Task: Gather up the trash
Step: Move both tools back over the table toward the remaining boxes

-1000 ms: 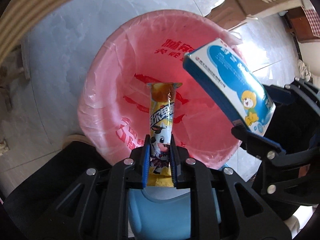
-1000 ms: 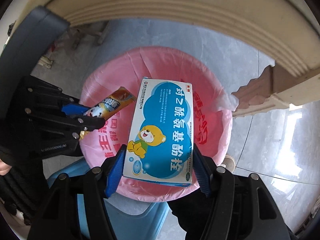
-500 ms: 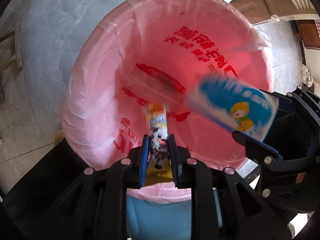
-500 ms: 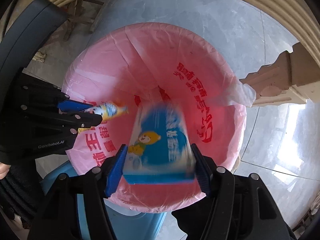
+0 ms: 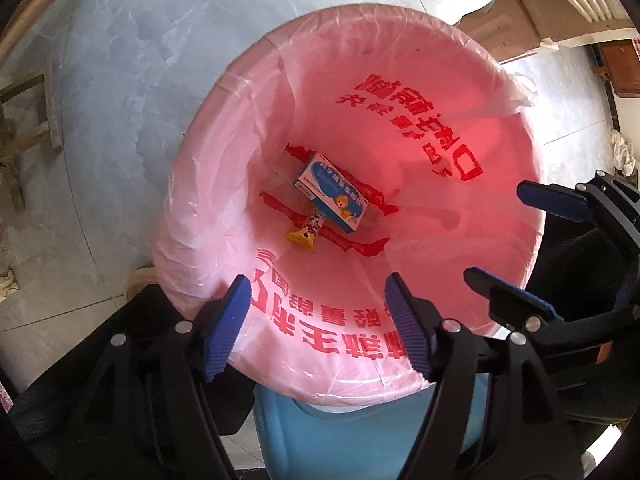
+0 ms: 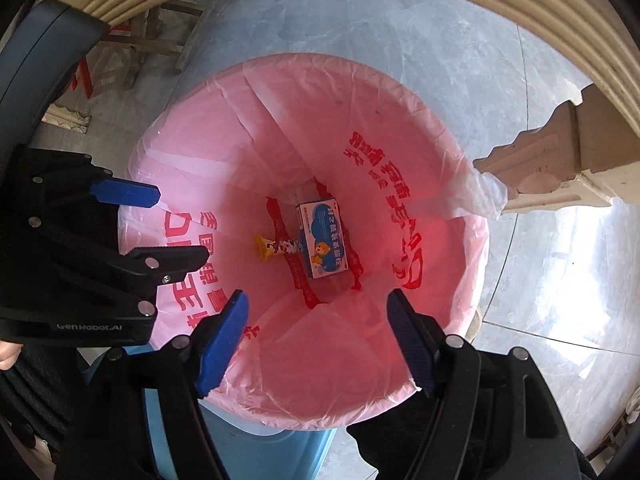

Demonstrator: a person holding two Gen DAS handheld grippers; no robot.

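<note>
Right wrist view alone is showing a wooden stool (image 6: 152, 46), while the blue box (image 6: 321, 236) and wrapper (image 6: 280, 247) are lying deep in the pink bin bag (image 6: 448, 280), well beyond the wide-open, empty left gripper (image 5: 318, 328) and right gripper (image 6: 316, 340).

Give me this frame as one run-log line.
left gripper: open, empty | right gripper: open, empty | blue box and snack wrapper: at bottom of pink bin liner, touching | both grippers above bin

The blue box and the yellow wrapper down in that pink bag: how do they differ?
The blue box is a wide, rigid carton with a cartoon bear; the yellow wrapper is a narrow, soft packet with a cow pattern. The box lies flat, face up, in full view; the wrapper has one end tucked under the box. Both rest at the bottom of the pink bag, touching.
</note>
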